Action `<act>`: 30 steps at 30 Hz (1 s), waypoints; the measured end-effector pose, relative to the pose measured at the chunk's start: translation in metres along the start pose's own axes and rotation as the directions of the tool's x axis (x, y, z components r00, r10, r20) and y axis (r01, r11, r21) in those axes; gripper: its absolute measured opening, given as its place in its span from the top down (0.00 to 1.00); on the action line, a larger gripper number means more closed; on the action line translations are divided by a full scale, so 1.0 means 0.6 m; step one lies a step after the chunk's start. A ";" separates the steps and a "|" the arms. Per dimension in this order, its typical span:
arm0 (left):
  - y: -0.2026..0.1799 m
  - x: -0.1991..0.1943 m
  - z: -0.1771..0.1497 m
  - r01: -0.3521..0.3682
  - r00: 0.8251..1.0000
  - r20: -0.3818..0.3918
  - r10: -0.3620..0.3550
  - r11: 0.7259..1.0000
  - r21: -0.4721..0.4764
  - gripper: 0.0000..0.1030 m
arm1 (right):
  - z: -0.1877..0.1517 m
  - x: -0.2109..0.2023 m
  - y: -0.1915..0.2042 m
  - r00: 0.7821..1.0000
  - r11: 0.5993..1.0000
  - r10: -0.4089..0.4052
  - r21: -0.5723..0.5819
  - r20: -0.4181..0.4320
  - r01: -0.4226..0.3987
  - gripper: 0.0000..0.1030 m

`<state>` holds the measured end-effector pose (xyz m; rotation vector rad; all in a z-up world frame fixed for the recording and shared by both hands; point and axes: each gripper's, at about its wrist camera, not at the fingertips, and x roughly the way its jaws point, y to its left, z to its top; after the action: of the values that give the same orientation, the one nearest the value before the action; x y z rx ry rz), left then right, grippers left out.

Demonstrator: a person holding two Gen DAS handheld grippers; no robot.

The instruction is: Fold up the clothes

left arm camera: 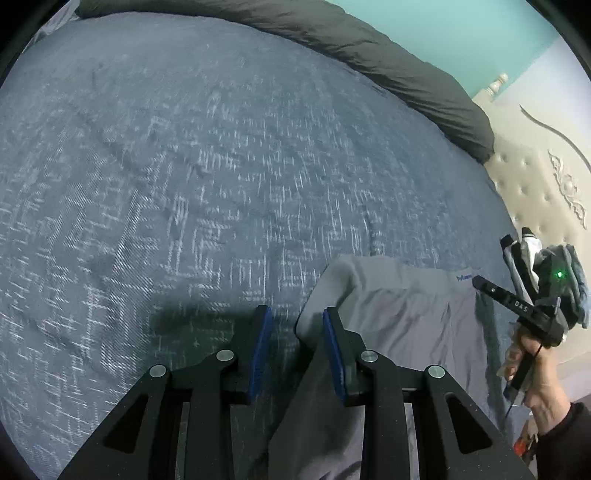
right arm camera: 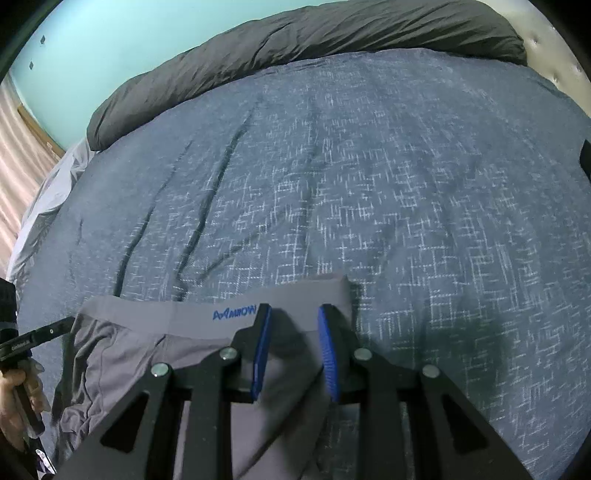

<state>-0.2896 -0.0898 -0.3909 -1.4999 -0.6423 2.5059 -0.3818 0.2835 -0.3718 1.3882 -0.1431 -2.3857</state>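
A grey garment (left arm camera: pixel 402 310) with a blue-lettered waistband (right arm camera: pixel 207 314) lies flat on the blue patterned bedspread (left arm camera: pixel 207 177). My left gripper (left arm camera: pixel 296 317) is open just above the garment's left corner; the cloth edge lies under its right finger and nothing is pinched. My right gripper (right arm camera: pixel 294 314) is open over the right end of the waistband, its blue pads (right arm camera: pixel 261 350) clear of the cloth. Each gripper shows in the other's view: the right gripper (left arm camera: pixel 480 281) in a person's hand (left arm camera: pixel 532 373), and the left gripper (right arm camera: pixel 62 325) at the left edge.
A rolled dark grey duvet (right arm camera: pixel 295 33) lies along the far side of the bed. A cream tufted headboard (left arm camera: pixel 532 192) stands beside the bed, with a turquoise wall (right arm camera: pixel 92 40) behind and a striped curtain (right arm camera: pixel 22 162) at the left. The bedspread (right arm camera: pixel 369 184) has a few creases.
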 end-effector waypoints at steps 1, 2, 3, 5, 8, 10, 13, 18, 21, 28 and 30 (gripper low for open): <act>0.001 0.005 -0.002 -0.005 1.000 -0.004 0.005 1.000 -0.003 0.70 | -0.002 0.000 0.000 1.000 1.000 -0.001 -0.005 -0.001 0.001 0.82; 0.003 0.008 -0.003 0.002 1.000 -0.003 -0.002 1.000 -0.012 0.70 | -0.004 0.000 0.000 1.000 1.000 -0.003 -0.013 -0.001 0.003 0.89; 0.004 0.012 -0.003 0.009 1.000 -0.003 -0.009 1.000 -0.022 0.70 | -0.006 -0.002 0.001 1.000 1.000 -0.008 -0.020 0.002 0.008 0.91; 0.003 0.018 -0.003 0.019 1.000 -0.002 -0.019 0.999 -0.033 0.70 | -0.002 -0.007 0.003 1.000 1.000 -0.006 -0.025 0.012 0.006 0.94; -0.009 0.024 -0.004 0.004 1.000 0.005 -0.004 1.000 -0.012 0.71 | -0.001 -0.013 0.004 1.000 0.999 -0.005 -0.035 0.019 0.006 0.96; -0.014 0.028 -0.007 0.002 1.000 0.005 -0.002 1.000 -0.006 0.80 | -0.001 -0.018 0.004 1.000 0.999 -0.002 -0.034 0.025 0.003 0.97; -0.024 0.035 -0.009 0.002 1.000 0.009 -0.002 1.000 0.006 0.94 | -0.001 -0.026 0.003 0.999 0.999 0.003 -0.034 0.036 -0.001 0.97; -0.034 0.013 -0.005 -0.007 0.999 0.046 0.006 0.999 0.036 0.95 | -0.004 -0.049 0.001 0.997 0.999 0.014 -0.037 0.071 -0.012 0.98; -0.050 -0.031 0.006 -0.052 0.994 0.098 0.042 0.993 0.106 0.96 | -0.002 -0.078 -0.003 0.993 0.999 0.029 -0.034 0.114 -0.026 0.99; -0.073 -0.143 0.026 -0.138 0.981 0.167 0.097 0.958 0.250 0.96 | 0.012 -0.153 -0.022 0.975 0.998 0.064 -0.019 0.212 -0.061 1.00; -0.083 -0.145 0.033 -0.138 0.984 0.147 0.101 0.953 0.269 0.96 | 0.013 -0.152 -0.022 0.978 0.996 0.092 -0.004 0.185 -0.093 1.00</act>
<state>-0.2685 -0.0805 -0.2915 -1.3175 -0.2052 2.6664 -0.3515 0.3285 -0.2967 1.1339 -0.2569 -2.4335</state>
